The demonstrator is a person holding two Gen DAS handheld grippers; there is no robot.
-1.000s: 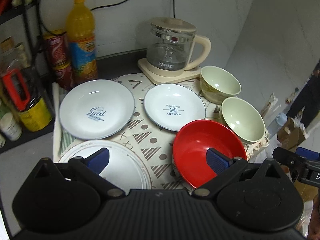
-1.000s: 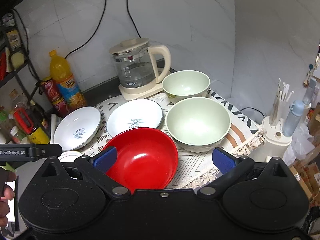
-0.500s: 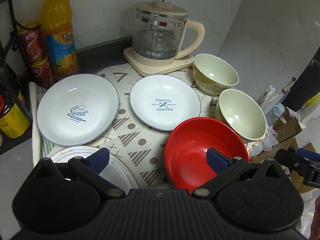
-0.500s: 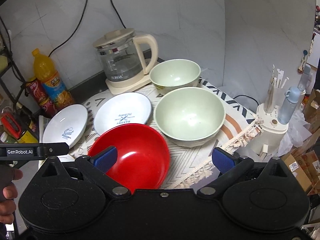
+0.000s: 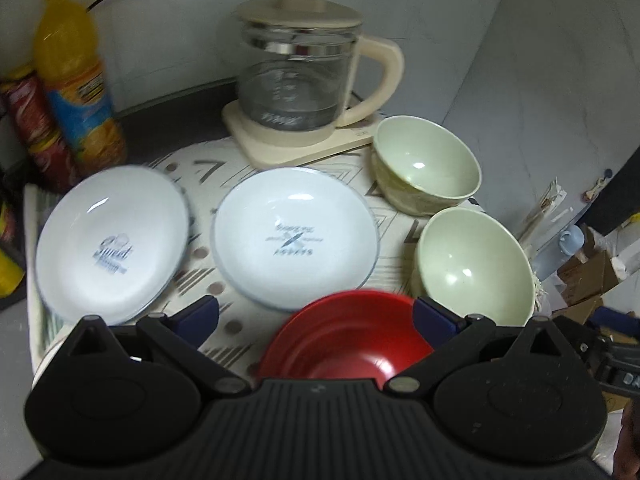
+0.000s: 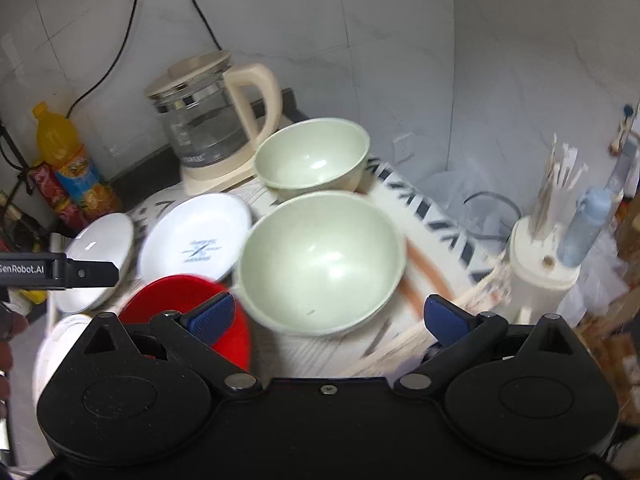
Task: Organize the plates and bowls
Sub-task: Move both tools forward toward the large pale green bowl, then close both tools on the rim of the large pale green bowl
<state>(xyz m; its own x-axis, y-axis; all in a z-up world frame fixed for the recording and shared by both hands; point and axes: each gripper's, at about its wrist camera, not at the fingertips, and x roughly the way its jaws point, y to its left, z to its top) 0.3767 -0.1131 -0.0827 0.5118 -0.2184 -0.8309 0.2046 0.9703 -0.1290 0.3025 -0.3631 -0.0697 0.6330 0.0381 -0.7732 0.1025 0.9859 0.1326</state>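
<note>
Both grippers have pushed forward and toward the right side of the patterned cloth (image 5: 208, 300) since the earlier frames; edges are smeared with motion blur in both views.

Left gripper (image 5: 314, 316): jaws wide, nothing held. The red bowl (image 5: 348, 336), earlier well ahead and to the right, now sits directly under and between the fingers, partly hidden by the gripper body. Just beyond it, the "Bakery" plate (image 5: 296, 236); ahead-left, the "Sweet" plate (image 5: 112, 240). Ahead-right, the near green bowl (image 5: 474, 264), then the far green bowl (image 5: 428, 164) almost touching it. Farthest, the glass kettle (image 5: 300, 80) and juice bottle (image 5: 76, 80).

Right gripper (image 6: 326, 316): jaws wide, empty. The near green bowl (image 6: 320, 260) has swung from ahead-right to dead ahead, filling the gap between the fingers; the red bowl (image 6: 180, 300) has slid to the left, behind the left finger. Far green bowl (image 6: 314, 156) lies just past the near one.

Reading: each gripper seems to be lining up on one bowl, left on red, right on near green. Nothing stacked yet; all dishes lie separate on the cloth. Plates untouched.
</note>
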